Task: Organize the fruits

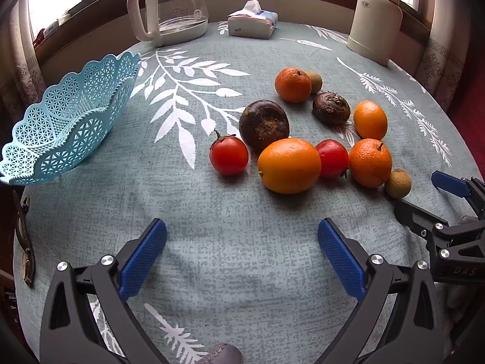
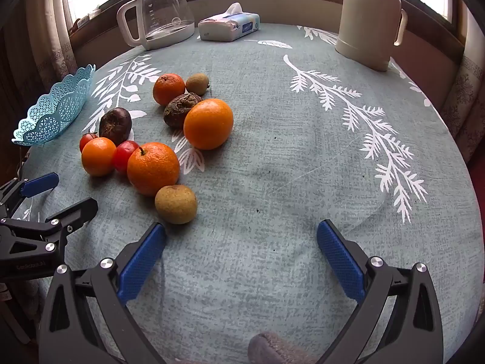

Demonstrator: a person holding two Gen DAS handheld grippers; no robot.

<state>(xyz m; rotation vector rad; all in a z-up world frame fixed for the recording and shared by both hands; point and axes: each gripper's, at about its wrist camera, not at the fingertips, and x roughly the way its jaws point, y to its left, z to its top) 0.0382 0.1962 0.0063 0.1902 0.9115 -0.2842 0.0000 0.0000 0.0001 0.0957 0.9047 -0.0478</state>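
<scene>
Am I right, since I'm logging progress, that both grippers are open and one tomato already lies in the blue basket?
Not quite: the blue basket is empty in the left wrist view. Both tomatoes lie on the tablecloth. Both grippers are open.

The tablecloth (image 1: 212, 242) is grey-green with a white leaf print. The basket (image 1: 60, 127), at the left of the frame, is pale blue with a lattice pattern (scalloped rim). The fruits (image 1: 289, 165) are orange, red, dark brown and tan. The kettle (image 1: 169, 6) is clear with a cream handle. The flask (image 1: 376, 18) is cream. The finger pads (image 1: 142, 261) are blue on black frames.
</scene>
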